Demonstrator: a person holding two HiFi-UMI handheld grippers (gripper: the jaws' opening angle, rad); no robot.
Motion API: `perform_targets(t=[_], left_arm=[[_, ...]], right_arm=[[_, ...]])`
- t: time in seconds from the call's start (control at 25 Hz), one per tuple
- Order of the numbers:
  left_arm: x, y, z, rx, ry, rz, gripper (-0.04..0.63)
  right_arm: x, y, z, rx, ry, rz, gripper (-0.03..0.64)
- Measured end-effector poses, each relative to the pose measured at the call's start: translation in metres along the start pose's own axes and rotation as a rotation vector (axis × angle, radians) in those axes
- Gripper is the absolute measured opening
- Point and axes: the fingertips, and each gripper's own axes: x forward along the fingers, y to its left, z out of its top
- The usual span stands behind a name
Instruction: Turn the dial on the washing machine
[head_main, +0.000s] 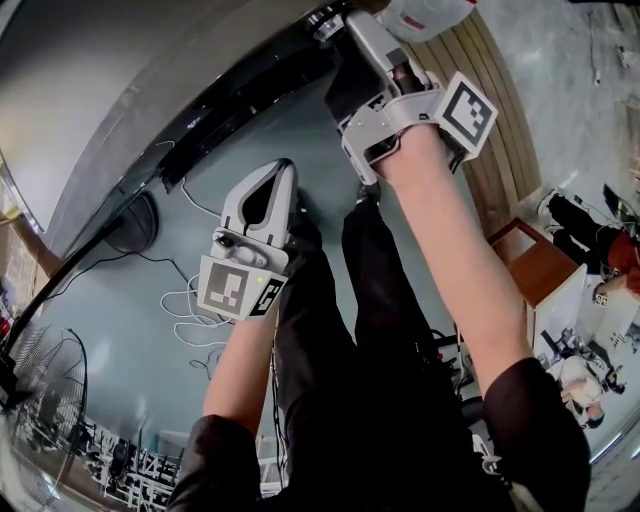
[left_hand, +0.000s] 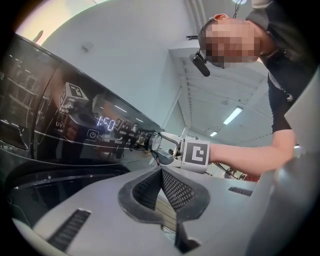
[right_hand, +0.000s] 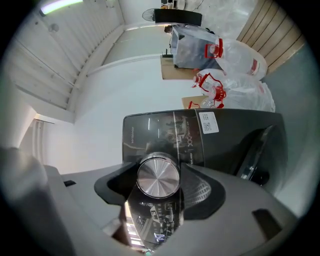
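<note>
The washing machine's round brushed-metal dial (right_hand: 158, 175) sticks out of the glossy black control panel (right_hand: 210, 140). My right gripper (right_hand: 158, 176) straddles the dial, its black pads (right_hand: 200, 187) close beside the rim on both sides; I see no clear press. In the left gripper view the right gripper (left_hand: 152, 145) reaches the dial (left_hand: 148, 141) beside the lit display (left_hand: 107, 122). From the head view it stretches up to the panel (head_main: 230, 100). My left gripper (head_main: 285, 172) hangs lower, away from the machine, its pads (left_hand: 175, 187) together on nothing.
White and black cables (head_main: 185, 300) lie on the grey floor below the machine. A floor fan (head_main: 40, 370) stands at the left and a wooden box (head_main: 540, 265) at the right. Clear plastic bags (right_hand: 235, 65) sit on top of the machine.
</note>
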Motion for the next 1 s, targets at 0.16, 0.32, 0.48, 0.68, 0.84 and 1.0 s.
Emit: perform_targets(t=[0.16,0.32,0.48,0.68,0.84,1.0], left_arm=[[0.0004,-0.0011,-0.001,-0.005,0.001,-0.003,0.014],[0.001,-0.0026,-0.0009,-0.003,0.004,-0.007,0.014],[-0.0009,0.0007,-0.002,-0.003,0.008,-0.001,0.014],[-0.0017,0.0039,-0.0033,-0.008,0.009,0.003,0.014],[-0.0013,0.0034,-0.0056,-0.01,0.011,-0.002,0.014],[-0.0004,0.0031,-0.006,-0.011,0.016,0.0,0.014]], right_arm=[[0.0006,0.002,0.0005,-0.063,0.013,-0.005,0.295],[-0.0008,0.0045,0.0031,-0.12,0.012,-0.004,0.295],[-0.0007,0.006,0.003,-0.189,0.022,-0.015,0.295],[0.0009,0.0067,0.0024,-0.239,0.03,-0.024,0.295],[0.0001,0.0063,0.0023,-0.277,0.035,-0.033,0.294],[0.0003,0.0078,0.0034,-0.289,0.038,-0.036,0.293]])
